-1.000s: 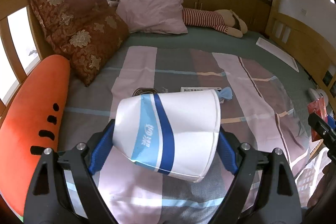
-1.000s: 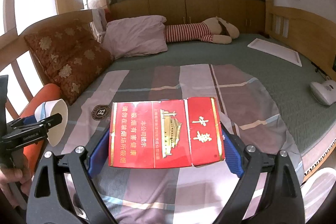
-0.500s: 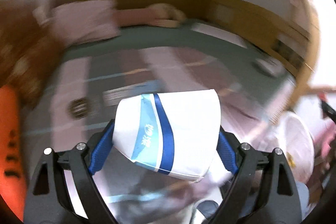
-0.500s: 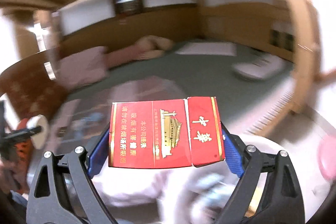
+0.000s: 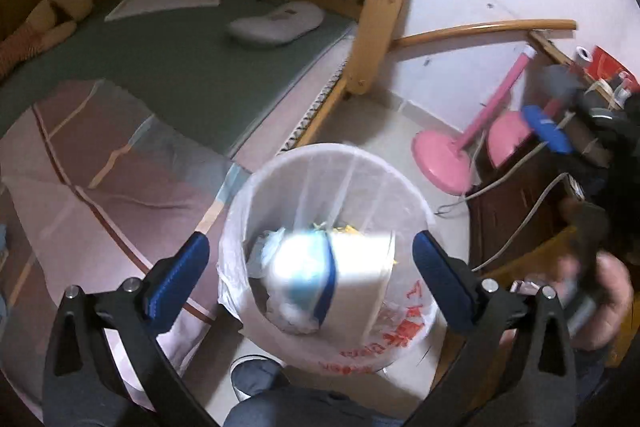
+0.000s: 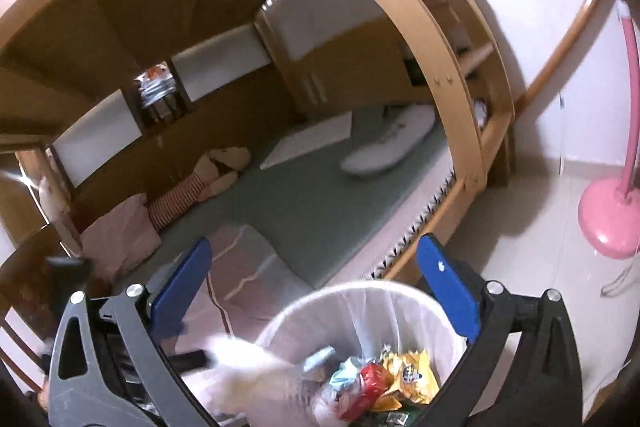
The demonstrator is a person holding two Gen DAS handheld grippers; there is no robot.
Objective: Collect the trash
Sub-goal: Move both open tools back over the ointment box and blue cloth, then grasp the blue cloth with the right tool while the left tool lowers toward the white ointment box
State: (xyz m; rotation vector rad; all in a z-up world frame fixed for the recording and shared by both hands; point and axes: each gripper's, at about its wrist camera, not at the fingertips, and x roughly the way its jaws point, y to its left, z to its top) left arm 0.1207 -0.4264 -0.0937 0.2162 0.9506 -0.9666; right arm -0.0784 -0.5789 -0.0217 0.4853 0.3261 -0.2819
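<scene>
Bin [image 5: 280,163] beside bed [image 5: 168,67]; left gripper [image 5: 308,279] fingers opening wide above it, cup [image 5: 340,279] blurred between them, untouched. Right gripper [image 6: 316,291] fingers opening, empty; red pack [image 6: 362,391] in bin.

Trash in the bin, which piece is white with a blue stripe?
The paper cup over the bin; the others there are a yellow wrapper and a red pack.

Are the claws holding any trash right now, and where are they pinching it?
Nothing is held. Both claws, left claw and right claw, are opening, and the paper cup hangs blurred over the trash bin.
</scene>
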